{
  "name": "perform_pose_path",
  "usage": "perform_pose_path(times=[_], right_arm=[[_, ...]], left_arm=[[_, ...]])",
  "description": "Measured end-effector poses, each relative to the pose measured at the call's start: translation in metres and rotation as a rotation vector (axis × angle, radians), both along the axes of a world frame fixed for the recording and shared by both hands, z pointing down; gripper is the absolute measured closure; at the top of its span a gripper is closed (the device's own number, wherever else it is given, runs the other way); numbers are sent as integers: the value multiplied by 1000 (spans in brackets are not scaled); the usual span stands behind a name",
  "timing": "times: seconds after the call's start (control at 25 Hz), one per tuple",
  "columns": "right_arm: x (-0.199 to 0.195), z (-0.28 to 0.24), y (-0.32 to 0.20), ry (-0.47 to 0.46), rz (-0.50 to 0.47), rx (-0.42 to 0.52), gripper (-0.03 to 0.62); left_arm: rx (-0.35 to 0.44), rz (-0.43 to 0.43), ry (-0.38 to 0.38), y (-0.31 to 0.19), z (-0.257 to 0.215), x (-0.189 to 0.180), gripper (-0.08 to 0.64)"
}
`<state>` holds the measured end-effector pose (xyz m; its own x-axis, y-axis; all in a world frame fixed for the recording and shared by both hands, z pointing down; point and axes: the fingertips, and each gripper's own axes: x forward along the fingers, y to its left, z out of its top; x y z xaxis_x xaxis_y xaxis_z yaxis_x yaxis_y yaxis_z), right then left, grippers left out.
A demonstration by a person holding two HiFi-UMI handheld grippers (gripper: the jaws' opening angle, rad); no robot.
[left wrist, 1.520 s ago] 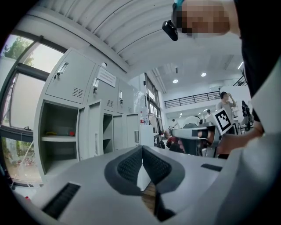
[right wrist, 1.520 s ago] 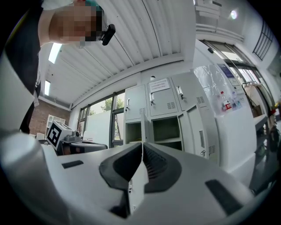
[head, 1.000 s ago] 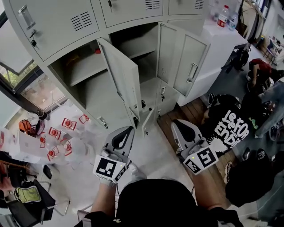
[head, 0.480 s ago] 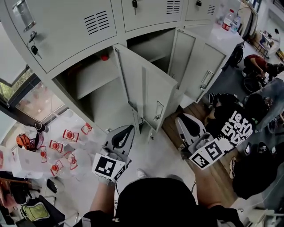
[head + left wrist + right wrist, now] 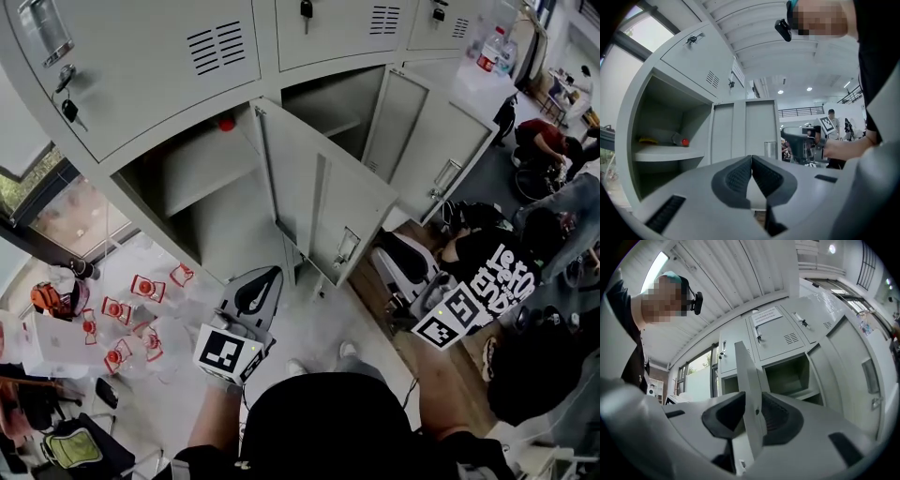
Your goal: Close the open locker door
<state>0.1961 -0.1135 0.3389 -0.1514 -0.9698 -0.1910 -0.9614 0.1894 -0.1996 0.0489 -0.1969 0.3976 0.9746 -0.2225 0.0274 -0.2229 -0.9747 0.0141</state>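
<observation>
The open grey locker door (image 5: pixel 323 202) stands out from the middle row of lockers, ribbed inner face toward me, latch (image 5: pixel 347 248) near its free edge. My right gripper (image 5: pixel 392 246) is at that free edge. In the right gripper view the door's edge (image 5: pixel 750 380) runs between the two pads, and my right gripper (image 5: pixel 753 404) is shut on it. My left gripper (image 5: pixel 267 277) hangs lower left, in front of the open compartment (image 5: pixel 202 202), apart from the door. The left gripper view shows my left gripper (image 5: pixel 751 159) shut, pads together with nothing between them.
A second open door (image 5: pixel 450 155) stands to the right. A red-capped object (image 5: pixel 225 123) lies on the compartment shelf. Red-and-white packets (image 5: pixel 131 309) are scattered on the floor at left. A person in a black printed shirt (image 5: pixel 506 277) sits on the floor at right.
My right gripper has moved up to the door's free edge and closed on it. The door's free edge now sits further right in the view. The left gripper has hardly moved.
</observation>
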Motion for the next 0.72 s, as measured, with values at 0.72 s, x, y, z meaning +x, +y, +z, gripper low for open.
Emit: perform_pose_path(times=[0.72], right_arm=[[-57, -11, -19, 25, -490, 58, 491]], left_arm=[[13, -320, -23, 6, -6, -23, 537]])
